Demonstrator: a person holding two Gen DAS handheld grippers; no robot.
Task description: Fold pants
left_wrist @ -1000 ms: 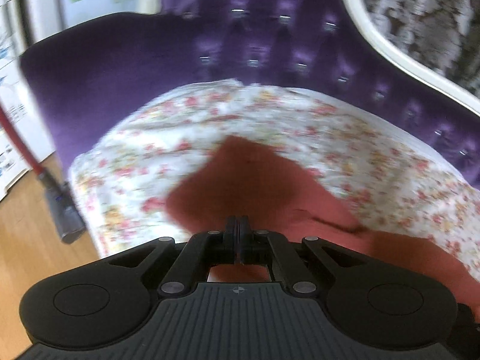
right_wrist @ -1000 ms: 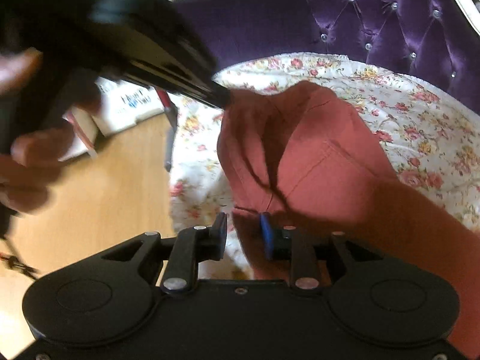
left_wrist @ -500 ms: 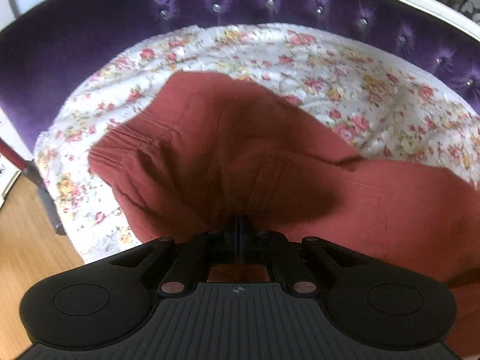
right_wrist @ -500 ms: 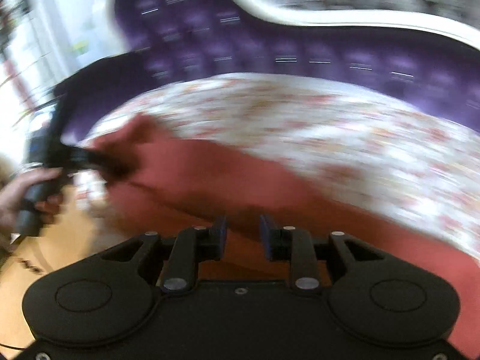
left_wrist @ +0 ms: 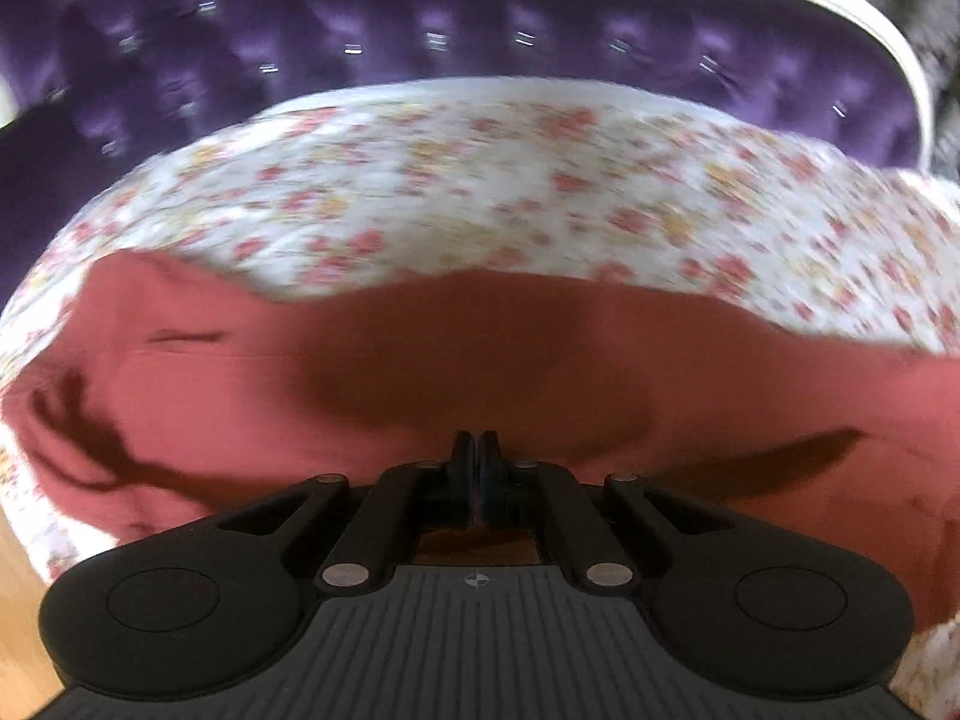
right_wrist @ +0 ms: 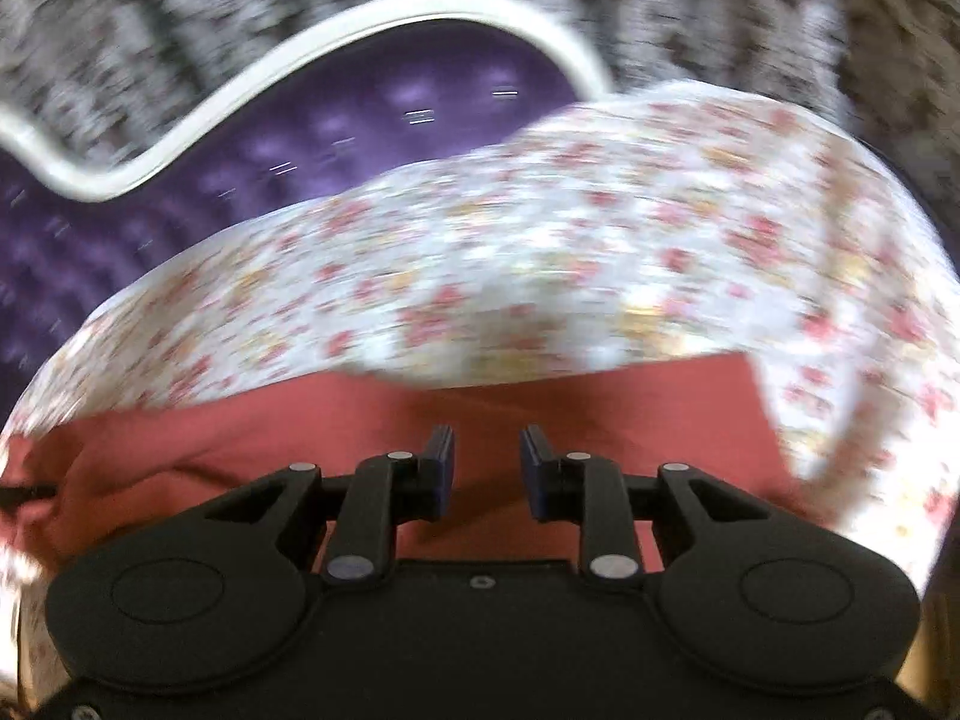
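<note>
The brick-red pants (left_wrist: 420, 360) lie stretched across a floral sheet (left_wrist: 480, 192) on a purple sofa. My left gripper (left_wrist: 478, 450) is shut, its tips pressed together at the near edge of the pants; whether cloth is pinched between them is hidden. In the right wrist view the pants (right_wrist: 600, 414) fill the lower middle, with a straight leg end at the right. My right gripper (right_wrist: 486, 456) is open and empty just above the red cloth. Both views are motion-blurred.
The tufted purple sofa back (left_wrist: 420, 30) with a white frame (right_wrist: 240, 78) rises behind the sheet. Patterned wallpaper (right_wrist: 720, 0) lies beyond. Wooden floor (left_wrist: 18, 630) shows at lower left, past the sheet's edge (right_wrist: 870, 420).
Both grippers swung right along the sofa. The pants went from a bunched, lifted heap to a long spread strip. The left gripper stayed shut and the right stayed open.
</note>
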